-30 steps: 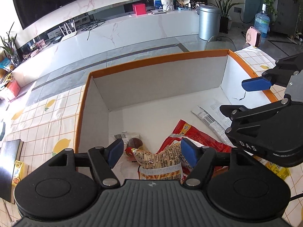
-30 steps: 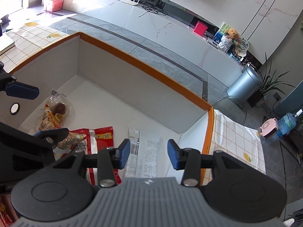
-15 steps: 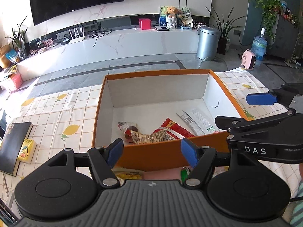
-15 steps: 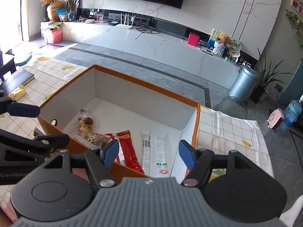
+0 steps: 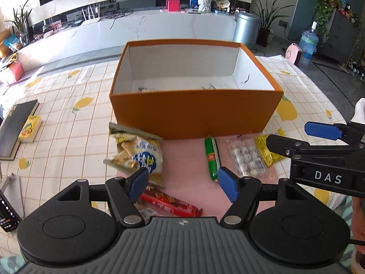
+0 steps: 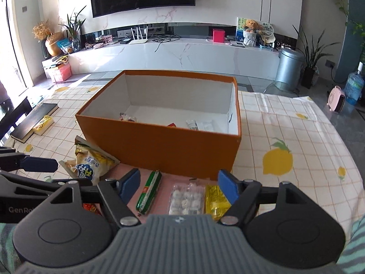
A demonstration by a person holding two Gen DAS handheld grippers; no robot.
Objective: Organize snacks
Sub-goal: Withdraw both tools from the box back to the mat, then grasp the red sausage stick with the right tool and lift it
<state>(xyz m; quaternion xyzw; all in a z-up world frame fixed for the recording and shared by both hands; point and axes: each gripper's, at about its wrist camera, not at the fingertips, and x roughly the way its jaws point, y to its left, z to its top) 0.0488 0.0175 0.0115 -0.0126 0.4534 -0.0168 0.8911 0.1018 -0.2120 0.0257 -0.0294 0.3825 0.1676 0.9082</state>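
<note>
An orange box [image 5: 194, 111] [image 6: 159, 146] stands on the table with several snack packets lying low inside it. In front of it lie a yellow chip bag [image 5: 139, 153] [image 6: 90, 162], a green sausage stick [image 5: 211, 157] [image 6: 149, 191], a clear pack of white candies [image 5: 247, 157] [image 6: 186, 198], a yellow packet [image 5: 269, 150] [image 6: 215, 199] and a red bar [image 5: 171, 203]. My left gripper [image 5: 184, 183] hangs open above the pink mat, holding nothing. My right gripper [image 6: 179, 185] hovers over the sausage and candy pack, its jaws opening and empty.
A black book [image 5: 16, 125] and a small yellow carton [image 5: 30, 127] lie at the table's left. The lemon-print tablecloth [image 6: 296, 150] is bare to the right of the box. A white TV counter [image 6: 182, 52], a metal bin [image 6: 288, 68] and plants stand beyond the table.
Both grippers have pulled back out of the box toward the near table edge. The right jaws have spread wider. Snacks in front of the box have come into view.
</note>
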